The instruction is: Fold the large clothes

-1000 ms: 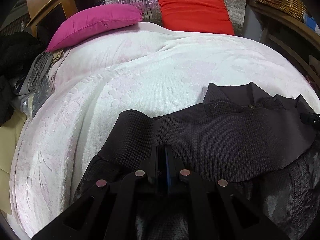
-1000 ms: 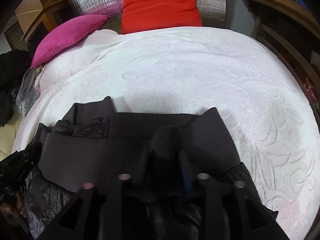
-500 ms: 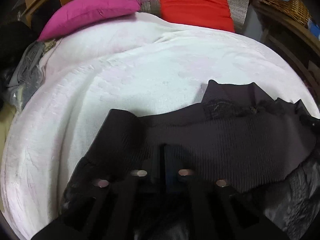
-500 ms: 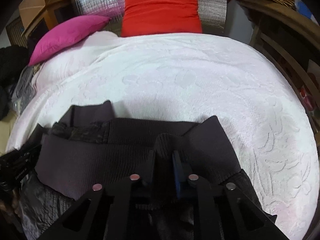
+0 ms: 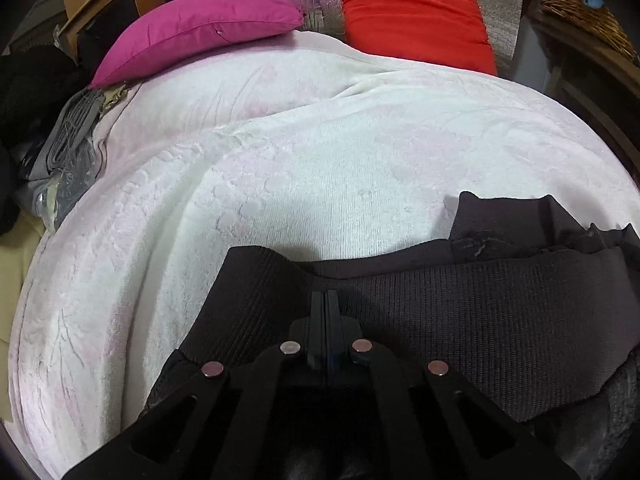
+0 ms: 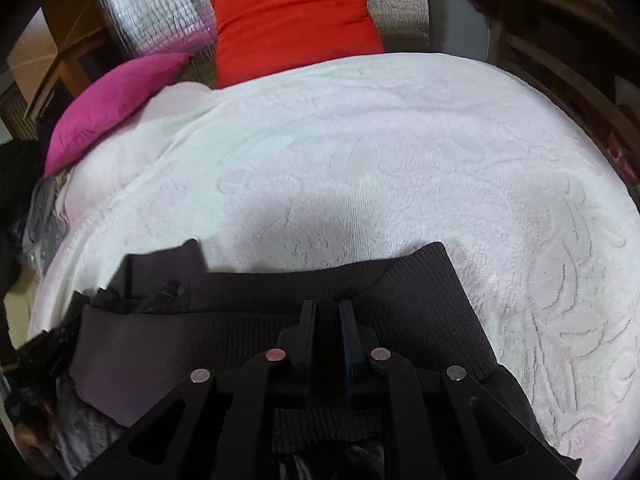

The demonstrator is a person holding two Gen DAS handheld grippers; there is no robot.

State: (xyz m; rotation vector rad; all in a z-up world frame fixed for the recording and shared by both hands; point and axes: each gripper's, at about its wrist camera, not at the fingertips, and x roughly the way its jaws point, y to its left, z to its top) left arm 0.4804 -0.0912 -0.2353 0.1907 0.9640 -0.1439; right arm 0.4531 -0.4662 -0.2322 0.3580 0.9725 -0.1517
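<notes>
A dark jacket lies at the near edge of the bed, on the white blanket. Its thick ribbed band runs sideways along the near edge, facing the pillows.

The left tool is squeezed fully together. Its two fingers pinch the ribbed band near the band's left end, and the cloth bunches up around the tips. The right tool is nearly closed too. A small gap shows between its fingers, and a fold of the same band fills that gap, near the band's right end.

Both tools point down at a slant toward the bed. I think each one holds one end of the band so the jacket can be lifted flat and even, like holding a towel by two corners. That way the cloth would not twist or sag to one side when it is folded over.

The far part of the bed is bare blanket, so there is room to lay the jacket out. A pink pillow and a red pillow sit at the far edge, well apart from the jacket. A heap of grey things lies off the left edge.
</notes>
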